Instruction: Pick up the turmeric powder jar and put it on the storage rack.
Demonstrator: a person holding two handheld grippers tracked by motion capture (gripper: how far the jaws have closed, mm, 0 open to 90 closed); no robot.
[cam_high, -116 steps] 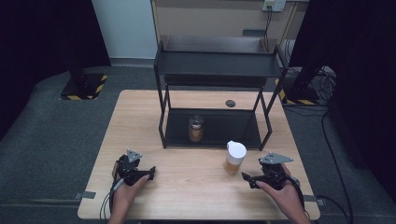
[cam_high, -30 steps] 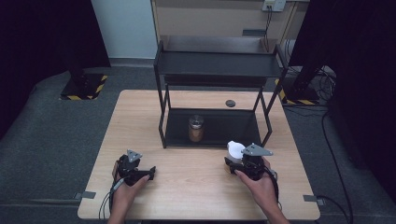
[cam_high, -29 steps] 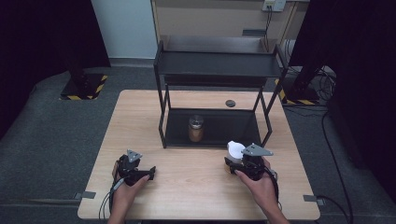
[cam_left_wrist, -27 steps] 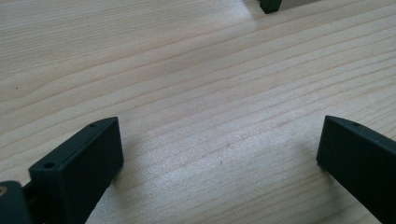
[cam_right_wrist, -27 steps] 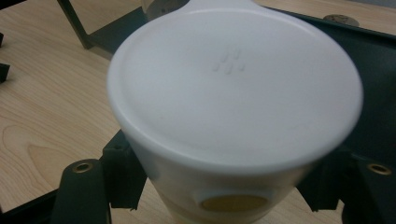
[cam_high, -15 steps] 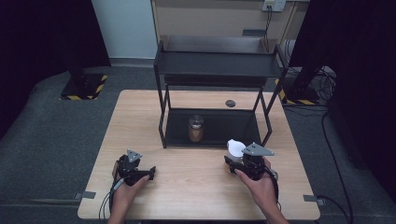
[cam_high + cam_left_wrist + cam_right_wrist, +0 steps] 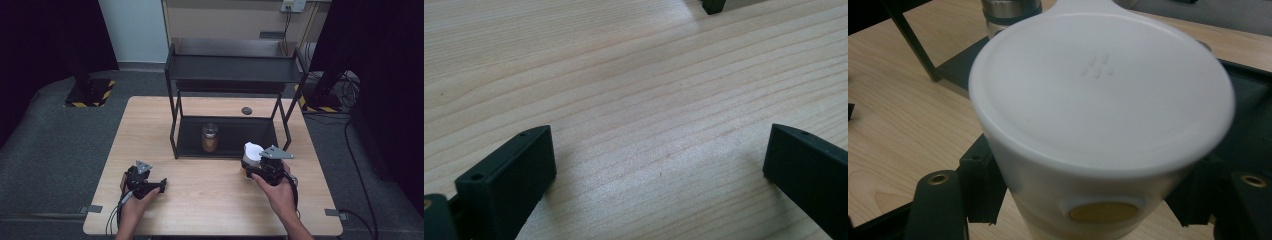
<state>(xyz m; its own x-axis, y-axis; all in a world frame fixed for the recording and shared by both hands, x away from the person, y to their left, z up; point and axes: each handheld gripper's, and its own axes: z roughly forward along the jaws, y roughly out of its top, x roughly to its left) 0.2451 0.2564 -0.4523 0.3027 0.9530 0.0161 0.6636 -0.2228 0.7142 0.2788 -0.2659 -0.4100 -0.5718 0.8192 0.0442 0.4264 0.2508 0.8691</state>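
At the right front of the counter (image 7: 150, 120), the right gripper (image 7: 256, 169) has its fingers clenched on the white-lidded cup (image 7: 1098, 110), not yet lifted toward the black shelf (image 7: 235, 70), while the left gripper (image 7: 150, 186) rests with released fingers.

We see a tan cup with a plain white plastic lid (image 7: 1098, 95) bearing a yellow-brown oval spot on its rim, held between matte black jaws. The pale wooden table (image 7: 215, 192) shows fine straight grain, and the two-tier metal rack (image 7: 235, 75) is black. An amber glass jar with a silver lid (image 7: 210, 137) sits inside, and yellow-and-black hazard stripes (image 7: 92, 97) mark the grey floor.
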